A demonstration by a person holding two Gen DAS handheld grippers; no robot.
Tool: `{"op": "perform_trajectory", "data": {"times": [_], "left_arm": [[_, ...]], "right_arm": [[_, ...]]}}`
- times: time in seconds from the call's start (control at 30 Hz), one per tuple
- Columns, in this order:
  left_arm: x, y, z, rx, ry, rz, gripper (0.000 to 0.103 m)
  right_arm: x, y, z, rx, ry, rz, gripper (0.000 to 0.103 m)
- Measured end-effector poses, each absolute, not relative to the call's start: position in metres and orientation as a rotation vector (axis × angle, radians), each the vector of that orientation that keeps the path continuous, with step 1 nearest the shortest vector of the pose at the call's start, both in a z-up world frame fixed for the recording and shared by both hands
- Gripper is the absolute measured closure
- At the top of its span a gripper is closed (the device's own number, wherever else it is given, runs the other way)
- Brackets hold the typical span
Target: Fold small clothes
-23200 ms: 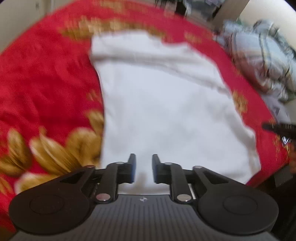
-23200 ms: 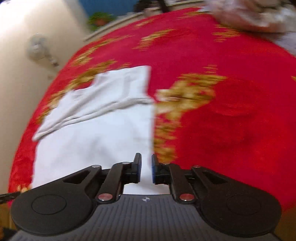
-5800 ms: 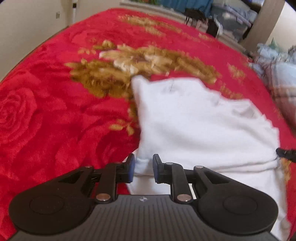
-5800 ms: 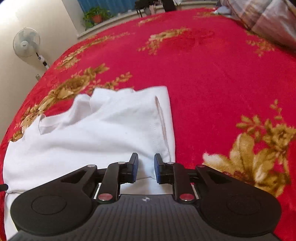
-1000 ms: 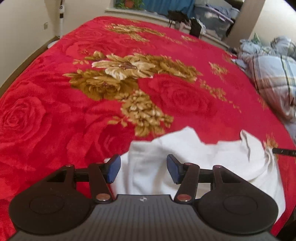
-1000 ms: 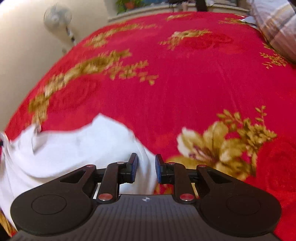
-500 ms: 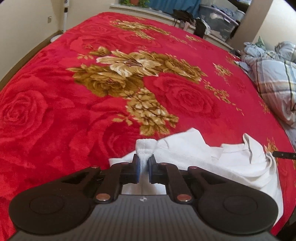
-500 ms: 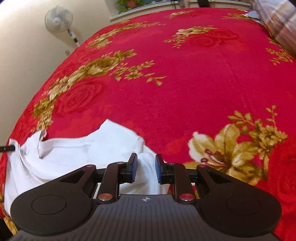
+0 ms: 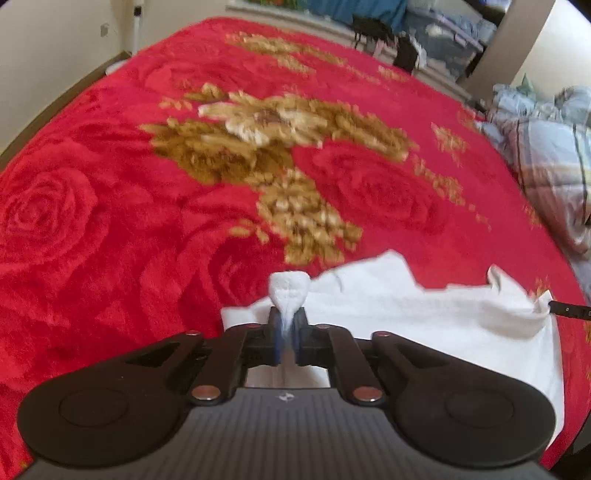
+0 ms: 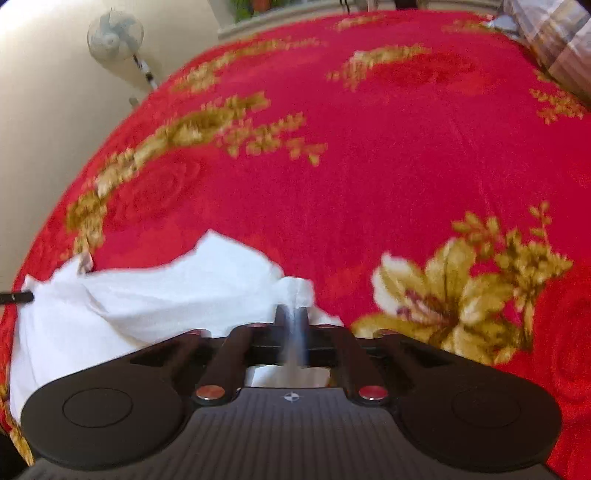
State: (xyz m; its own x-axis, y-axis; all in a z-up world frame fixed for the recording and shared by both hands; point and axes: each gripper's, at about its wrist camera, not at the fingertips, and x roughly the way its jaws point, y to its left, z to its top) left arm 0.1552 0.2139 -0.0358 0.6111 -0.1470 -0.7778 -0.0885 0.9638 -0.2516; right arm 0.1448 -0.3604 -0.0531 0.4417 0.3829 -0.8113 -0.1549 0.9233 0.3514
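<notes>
Both claws, left (image 9: 287, 325) and right (image 10: 291, 325), pinch bunched corners of the white shirt (image 9: 424, 317), seemingly slack, on the red blanket (image 9: 110, 206).

The blanket (image 9: 110, 206) covering the bed is deep red with tone-on-tone roses and clusters of golden-brown and cream flowers. The garment (image 9: 424, 317) at its near edge is plain white. At the far right corner lies a quilt (image 9: 554, 155) checked in pale blue and grey. Each claw is black with blue pads (image 9: 275, 334). The standing fan (image 10: 114, 35) is white.
</notes>
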Motion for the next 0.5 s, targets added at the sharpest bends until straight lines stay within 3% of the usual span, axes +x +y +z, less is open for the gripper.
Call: {"op": "perform_trajectory", "data": {"times": [0.2,0.37,0.5], "left_arm": [[0.155,0.217,-0.021,-0.264,0.784,0.066,0.098],[0.170,0.214,-0.035,-0.287,0.847,0.071,0.096],[0.164,0.218,-0.036,-0.289,0.871,0.083,0.085]], "right_arm": [[0.147,-0.366,-0.032,0.334,0.880,0.243,0.101],[0.159,-0.357,-0.056,0.303,0.951,0.146,0.100],[0.162,-0.341,-0.073,0.200,1.065,0.131,0.097]]}}
